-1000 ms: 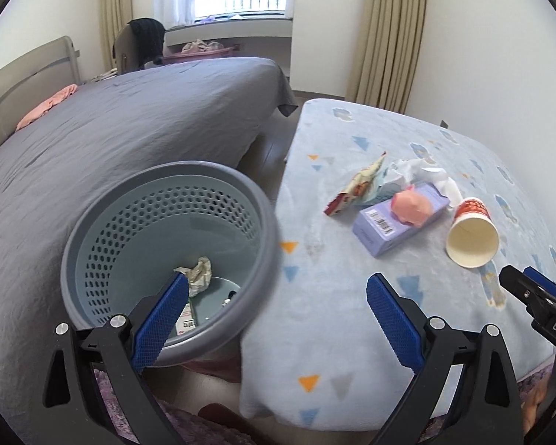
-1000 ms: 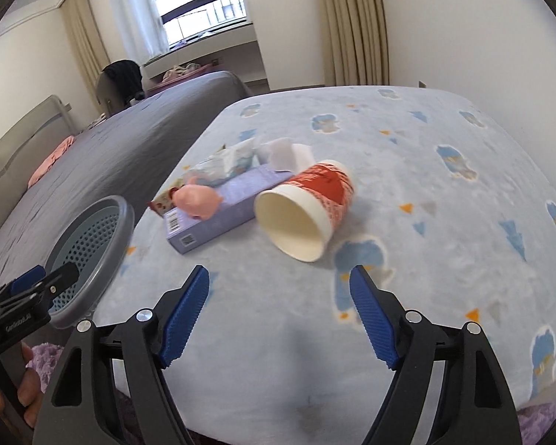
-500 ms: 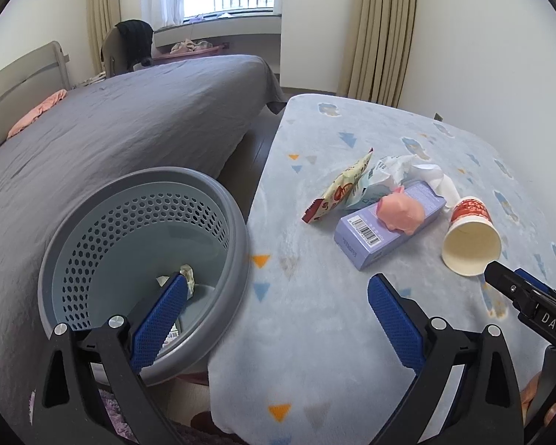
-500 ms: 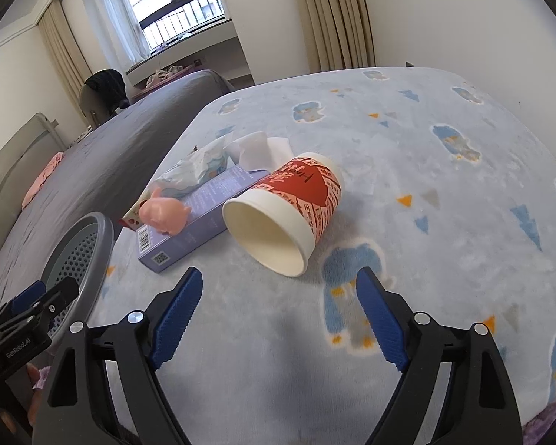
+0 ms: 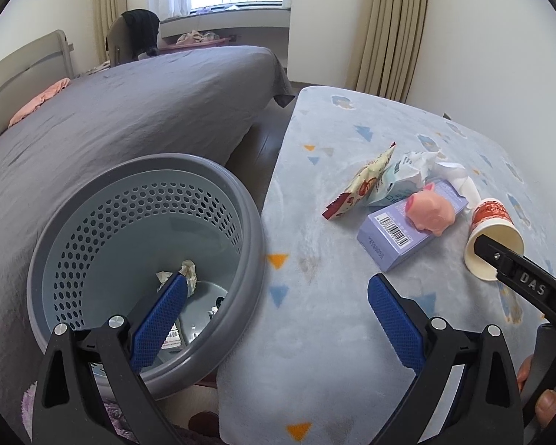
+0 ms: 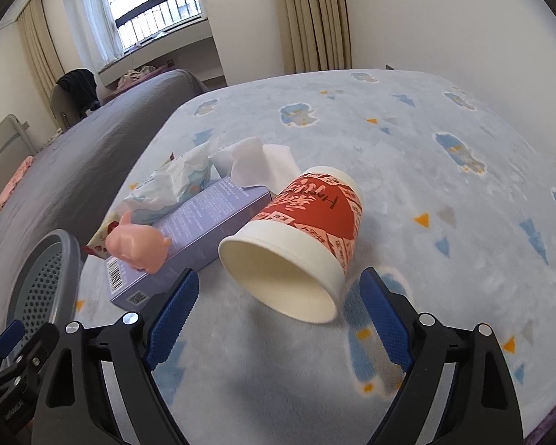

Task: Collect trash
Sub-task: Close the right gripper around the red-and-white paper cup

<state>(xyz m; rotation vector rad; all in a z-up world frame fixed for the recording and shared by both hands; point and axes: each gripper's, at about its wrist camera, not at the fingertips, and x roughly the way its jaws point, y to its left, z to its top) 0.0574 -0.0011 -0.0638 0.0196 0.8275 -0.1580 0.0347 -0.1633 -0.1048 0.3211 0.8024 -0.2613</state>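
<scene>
Jaws wide on both grippers, right gripper just opening, empty, facing paper cup; only left view shows crumpled trash inside basket.

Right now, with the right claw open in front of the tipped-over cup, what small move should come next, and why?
Probably ease the right claw forward and down, then close. The paper cup lies on its side on the blanket, its mouth facing the claw, and the blue pads, which have just been opening, stand apart short of its rim.

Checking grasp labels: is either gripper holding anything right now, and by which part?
Nothing held. Right gripper is open, jaws just widening, short of the tipped paper cup. Left gripper is open and empty.
</scene>
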